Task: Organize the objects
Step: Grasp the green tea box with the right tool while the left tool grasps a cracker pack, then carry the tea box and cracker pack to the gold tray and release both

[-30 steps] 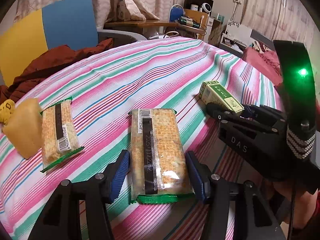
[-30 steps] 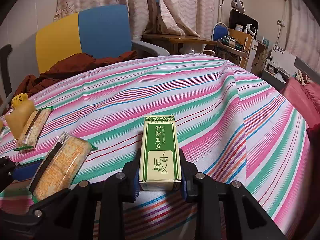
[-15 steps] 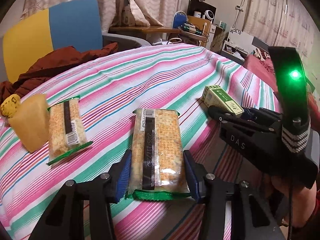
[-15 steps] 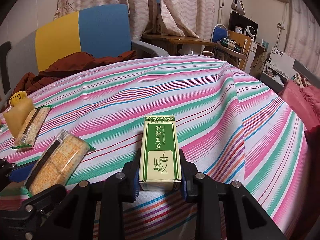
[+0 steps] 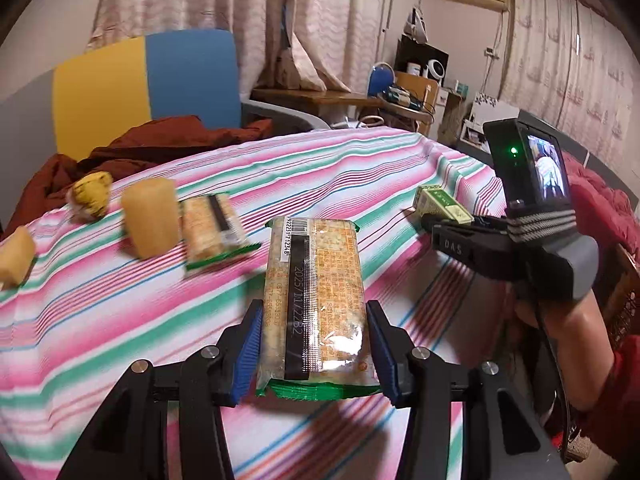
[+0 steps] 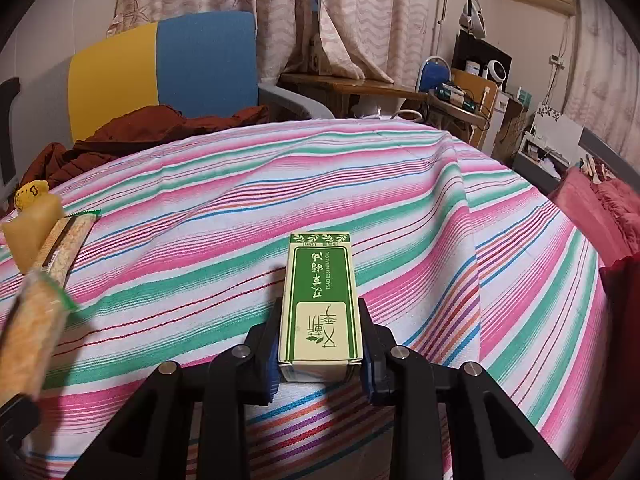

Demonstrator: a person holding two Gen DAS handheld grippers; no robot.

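My left gripper [image 5: 314, 308] is shut on a long cracker pack [image 5: 314, 280] with a green end, its blue pads pressing both sides. The pack hangs lifted above the striped tablecloth [image 5: 120, 320] and shows blurred at the left edge of the right wrist view [image 6: 30, 332]. My right gripper [image 6: 319, 310] is shut on a green and cream essential-oil box [image 6: 320, 292], close over the cloth. The left wrist view shows that gripper [image 5: 432, 220] at right with the box [image 5: 440, 202], held by a hand in a red sleeve.
A second cracker pack [image 5: 214, 230] lies on the cloth at left, beside a yellow block [image 5: 150, 220], another block [image 5: 14, 256] and a small yellow toy [image 5: 91, 196]. A blue and yellow chair [image 5: 152, 80] with brown cloth [image 5: 160, 140] stands behind the table.
The left gripper's jaws narrowed onto the cracker pack, then lifted it off the cloth and pulled back. The right gripper and its box stayed put.
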